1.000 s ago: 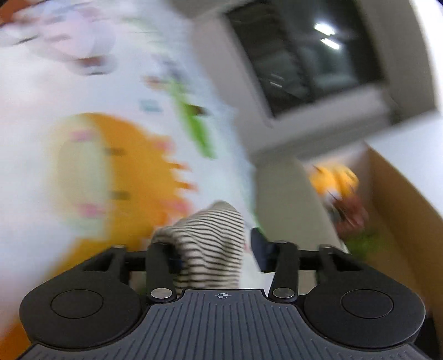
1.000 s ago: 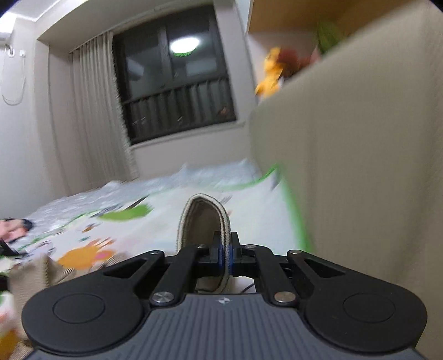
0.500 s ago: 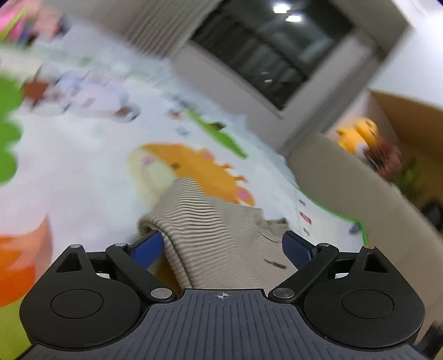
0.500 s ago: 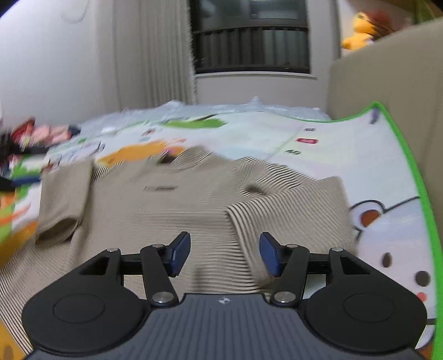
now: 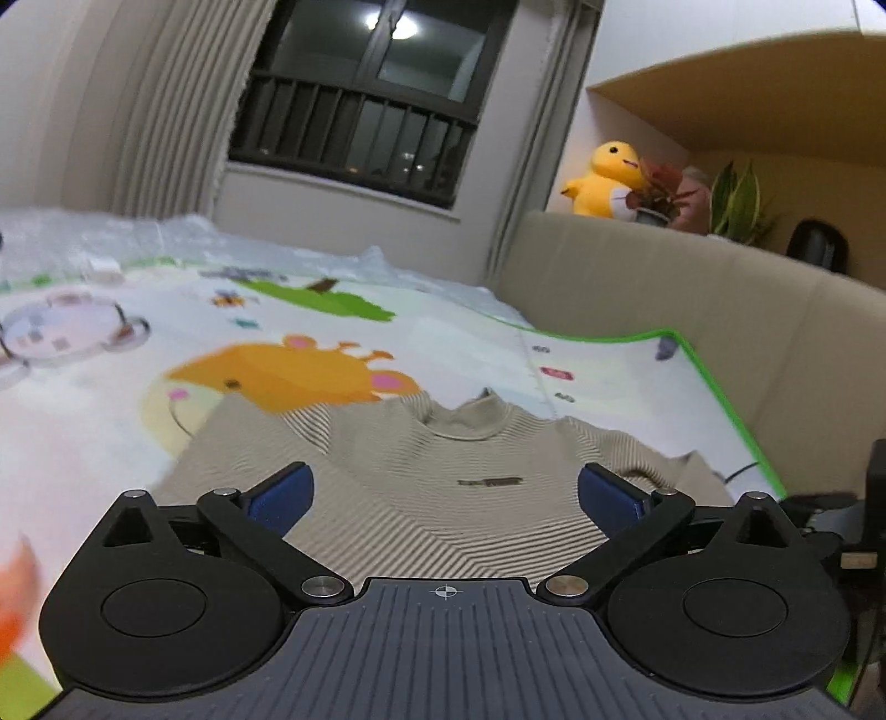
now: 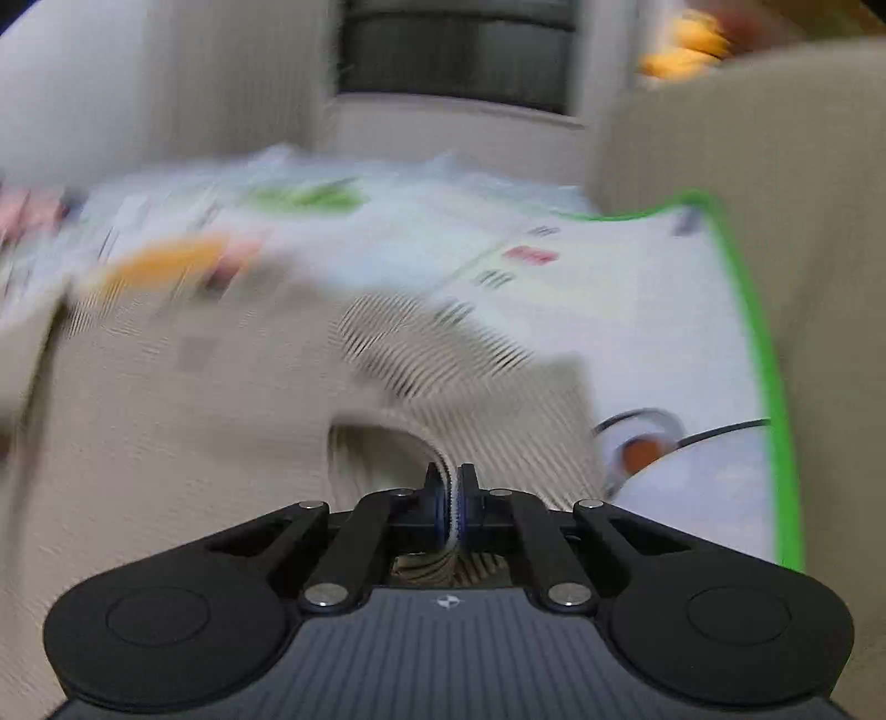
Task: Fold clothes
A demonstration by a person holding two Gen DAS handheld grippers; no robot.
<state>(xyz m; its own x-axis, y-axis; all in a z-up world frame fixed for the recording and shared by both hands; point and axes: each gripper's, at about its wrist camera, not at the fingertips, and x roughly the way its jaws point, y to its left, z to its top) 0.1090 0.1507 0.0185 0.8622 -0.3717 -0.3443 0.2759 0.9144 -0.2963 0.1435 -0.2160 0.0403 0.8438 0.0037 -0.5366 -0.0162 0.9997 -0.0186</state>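
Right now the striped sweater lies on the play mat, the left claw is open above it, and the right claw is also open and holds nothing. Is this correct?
Not quite. The right wrist view shows the right claw shut on a fold of the striped sweater. The rest is correct: the sweater lies on the play mat, and the left claw is open above it.

A dark window (image 5: pixel 360 105) with a horizontal rail and vertical bars is set in the far wall; a ceiling light (image 5: pixel 387 23) is reflected in its upper pane. Left of the window, a pale pleated curtain (image 5: pixel 144 105) is hung. Below the window, the floor is covered by a play mat (image 5: pixel 266 354) printed with cartoon animals and edged in green. Right of the window, a beige sofa (image 5: pixel 653 288) is placed along the mat's green edge. Above the sofa back, a recessed wooden shelf (image 5: pixel 747 72) is seen, where a yellow plush toy (image 5: pixel 606 180) and potted plants (image 5: pixel 736 199) are lined up.
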